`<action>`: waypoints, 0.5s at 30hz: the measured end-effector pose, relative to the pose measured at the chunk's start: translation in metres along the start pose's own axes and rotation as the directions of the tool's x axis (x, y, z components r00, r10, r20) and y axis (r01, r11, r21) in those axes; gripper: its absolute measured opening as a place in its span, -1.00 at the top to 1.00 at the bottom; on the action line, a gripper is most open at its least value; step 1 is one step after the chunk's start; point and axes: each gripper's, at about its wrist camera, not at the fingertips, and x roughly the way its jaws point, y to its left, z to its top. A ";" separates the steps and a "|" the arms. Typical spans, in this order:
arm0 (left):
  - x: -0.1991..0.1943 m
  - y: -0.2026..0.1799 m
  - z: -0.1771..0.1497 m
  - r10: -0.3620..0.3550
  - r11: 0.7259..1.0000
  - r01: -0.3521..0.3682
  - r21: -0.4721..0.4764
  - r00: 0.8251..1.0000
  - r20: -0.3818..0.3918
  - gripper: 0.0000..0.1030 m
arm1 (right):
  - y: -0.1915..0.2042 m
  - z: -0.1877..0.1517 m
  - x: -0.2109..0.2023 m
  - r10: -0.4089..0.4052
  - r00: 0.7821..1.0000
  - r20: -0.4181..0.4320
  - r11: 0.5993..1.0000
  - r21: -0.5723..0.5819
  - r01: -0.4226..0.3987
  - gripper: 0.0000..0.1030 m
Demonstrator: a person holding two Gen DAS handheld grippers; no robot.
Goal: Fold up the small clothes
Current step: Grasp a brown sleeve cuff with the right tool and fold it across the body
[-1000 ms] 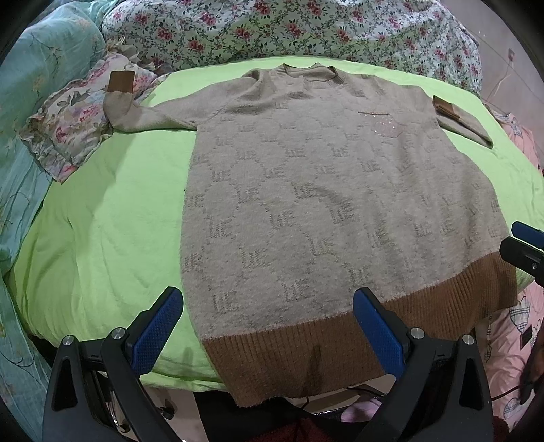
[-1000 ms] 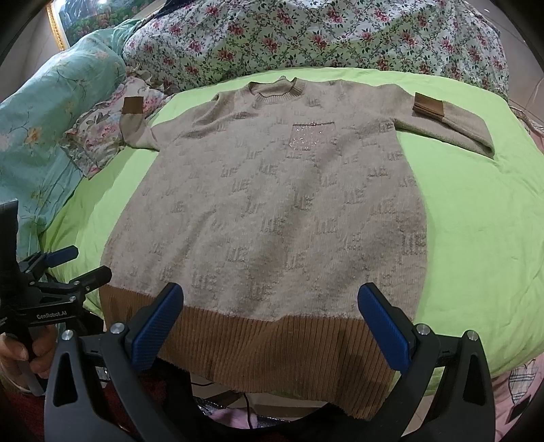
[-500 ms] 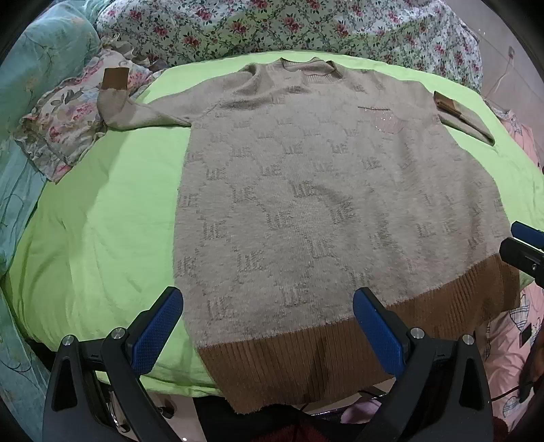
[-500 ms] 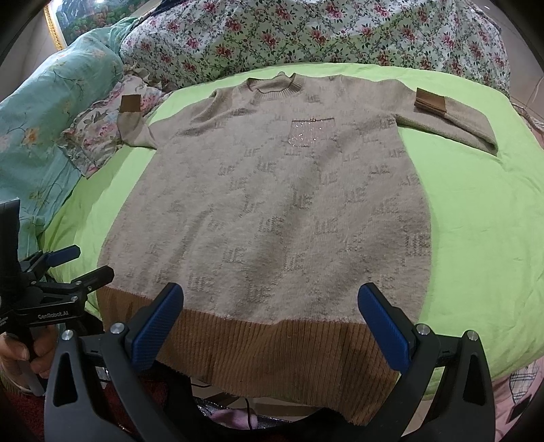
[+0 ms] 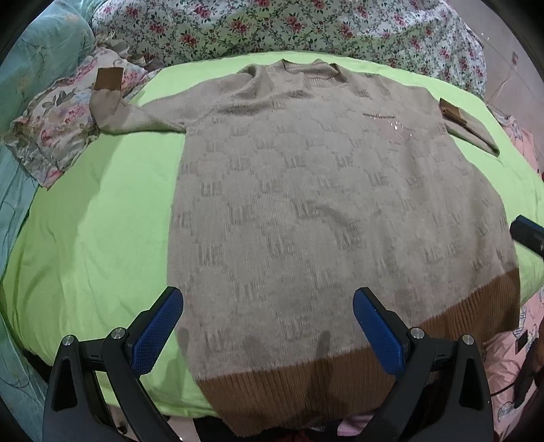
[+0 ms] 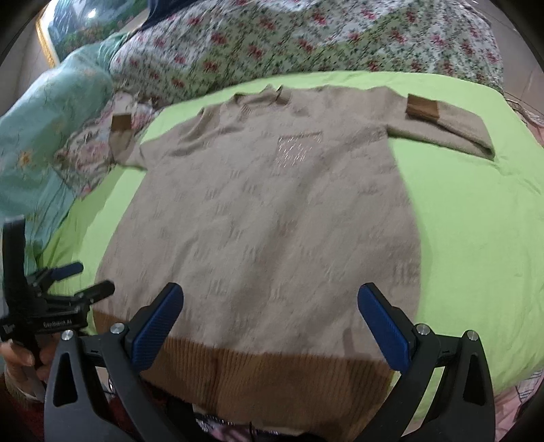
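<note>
A beige knit sweater with a brown ribbed hem lies flat, front up, on a lime green sheet; it also shows in the right wrist view. Both sleeves are spread out, with brown cuffs at the left and the right. My left gripper is open and empty, just above the hem near the sweater's left side. My right gripper is open and empty above the hem near the middle. The left gripper shows from the side in the right wrist view.
A floral quilt is bunched along the far side of the bed. A floral pillow and teal bedding lie at the left. The sweater hem hangs over the bed's near edge. Pink fabric lies at the right.
Both grippers have moved forward over the hem toward the sweater's body, so it fills more of each view. Both stay open. The sweater has not moved.
</note>
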 end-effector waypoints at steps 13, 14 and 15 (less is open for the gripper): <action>0.022 0.015 0.037 0.031 0.999 -0.032 -0.032 0.999 -0.026 -0.95 | -0.090 0.121 0.017 -0.173 0.978 0.118 0.985 0.003 0.174 -0.82; 0.025 0.016 0.042 0.034 0.999 -0.034 -0.036 0.999 -0.026 -0.95 | -0.101 0.132 0.021 -0.202 0.971 0.127 0.979 0.005 0.203 -0.68; 0.027 0.017 0.045 0.036 0.999 -0.037 -0.037 0.999 -0.026 -0.95 | -0.109 0.141 0.023 -0.230 0.964 0.134 0.973 0.002 0.232 -0.53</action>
